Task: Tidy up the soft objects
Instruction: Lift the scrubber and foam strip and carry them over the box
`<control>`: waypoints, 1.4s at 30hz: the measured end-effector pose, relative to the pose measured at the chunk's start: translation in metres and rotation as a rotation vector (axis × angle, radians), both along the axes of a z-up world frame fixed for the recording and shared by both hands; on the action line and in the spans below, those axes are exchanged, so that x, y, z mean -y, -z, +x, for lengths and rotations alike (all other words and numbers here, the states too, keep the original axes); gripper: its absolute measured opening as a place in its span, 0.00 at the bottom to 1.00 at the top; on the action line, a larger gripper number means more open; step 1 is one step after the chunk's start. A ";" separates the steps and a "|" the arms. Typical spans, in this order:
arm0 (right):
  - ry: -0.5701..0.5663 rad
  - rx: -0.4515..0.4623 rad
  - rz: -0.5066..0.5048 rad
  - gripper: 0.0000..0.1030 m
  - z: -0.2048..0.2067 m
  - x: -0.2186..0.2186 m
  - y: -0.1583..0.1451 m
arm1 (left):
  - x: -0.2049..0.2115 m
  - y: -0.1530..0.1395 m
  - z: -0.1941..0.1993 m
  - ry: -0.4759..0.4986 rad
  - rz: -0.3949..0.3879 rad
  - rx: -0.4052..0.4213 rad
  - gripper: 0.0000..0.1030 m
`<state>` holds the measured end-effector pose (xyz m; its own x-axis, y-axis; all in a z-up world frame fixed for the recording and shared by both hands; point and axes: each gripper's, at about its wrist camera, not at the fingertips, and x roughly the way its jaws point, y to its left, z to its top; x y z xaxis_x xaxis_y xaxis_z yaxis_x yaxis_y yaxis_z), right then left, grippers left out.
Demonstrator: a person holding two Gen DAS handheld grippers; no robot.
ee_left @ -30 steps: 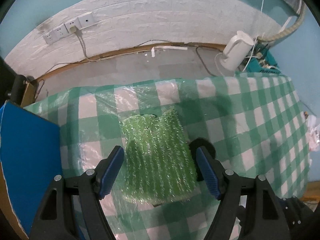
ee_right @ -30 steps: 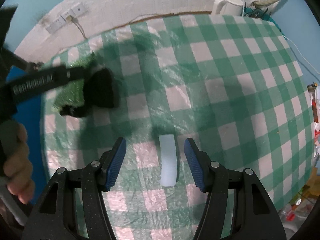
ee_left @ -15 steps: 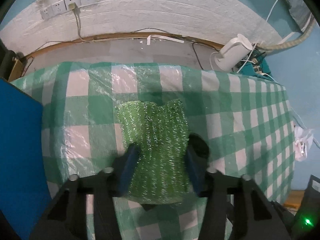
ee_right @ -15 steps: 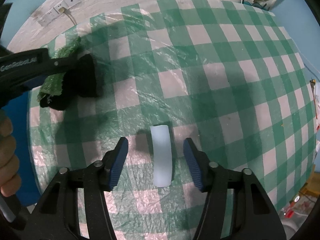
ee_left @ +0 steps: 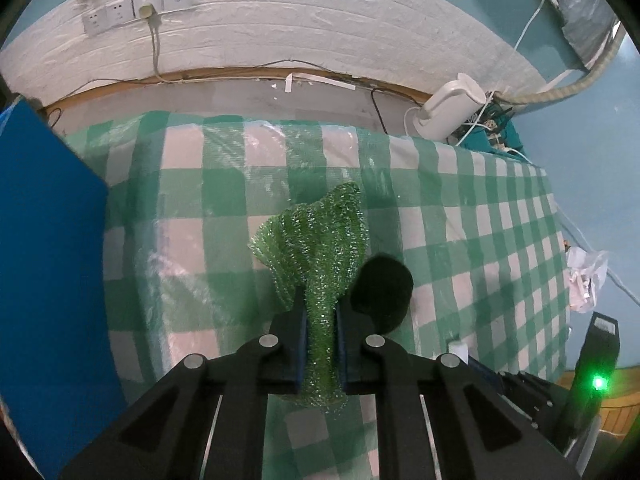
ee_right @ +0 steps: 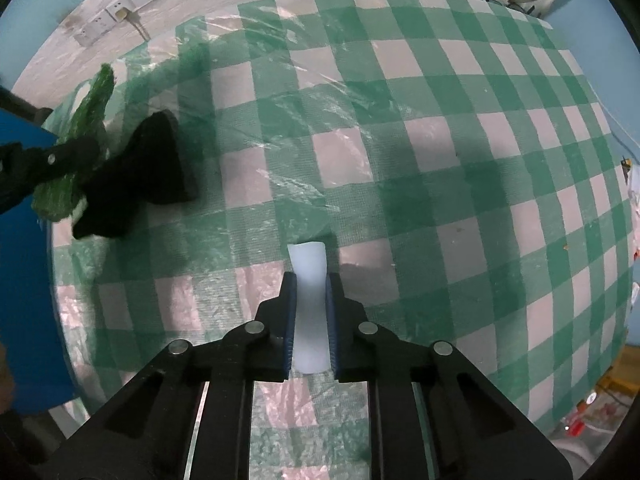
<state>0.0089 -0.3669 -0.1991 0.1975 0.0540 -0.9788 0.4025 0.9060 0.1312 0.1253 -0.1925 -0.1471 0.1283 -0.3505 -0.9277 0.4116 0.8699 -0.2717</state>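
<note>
Here, the sparkly green mesh scouring cloth (ee_left: 320, 264) is pinched at its narrow middle by the left gripper (ee_left: 321, 330), whose blue-padded jaws are clenched tight on it, so the cloth bunches and fans out toward twelve o'clock above the table. Just at two o'clock of that grip lies a black, rounded soft pad (ee_left: 382, 286) on the green-and-white checked plastic-covered tablecloth (ee_left: 480, 240). The right gripper (ee_right: 311, 308) has its jaws closing on a pale white translucent soft strip (ee_right: 307, 300), pads already pressing its sides, the strip's far end poking out toward twelve o'clock over the cloth. From that side the black pad sits off at ten o'clock. A blue board (ee_left: 44, 280) stands at nine o'clock, a white electric kettle (ee_left: 448, 114) at one o'clock beyond the table edge, and white wall sockets (ee_left: 136, 8) at eleven.
</note>
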 end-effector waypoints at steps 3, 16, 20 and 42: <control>0.026 -0.046 -0.054 0.12 -0.002 -0.003 -0.004 | -0.009 -0.008 -0.004 -0.010 -0.010 0.019 0.11; -0.007 0.043 -0.065 0.12 -0.008 -0.013 -0.040 | -0.041 -0.040 -0.028 -0.041 -0.026 0.083 0.11; -0.036 0.098 -0.048 0.12 -0.021 -0.012 -0.054 | -0.046 -0.046 -0.039 -0.036 -0.014 0.109 0.11; -0.120 0.213 -0.105 0.12 -0.024 -0.051 -0.115 | -0.064 -0.075 -0.085 -0.012 0.062 0.252 0.11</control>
<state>-0.0156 -0.3154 -0.0839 0.3976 -0.0104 -0.9175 0.2651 0.9586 0.1040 0.0399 -0.1287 -0.0722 0.3619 -0.2906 -0.8858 0.4494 0.8868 -0.1074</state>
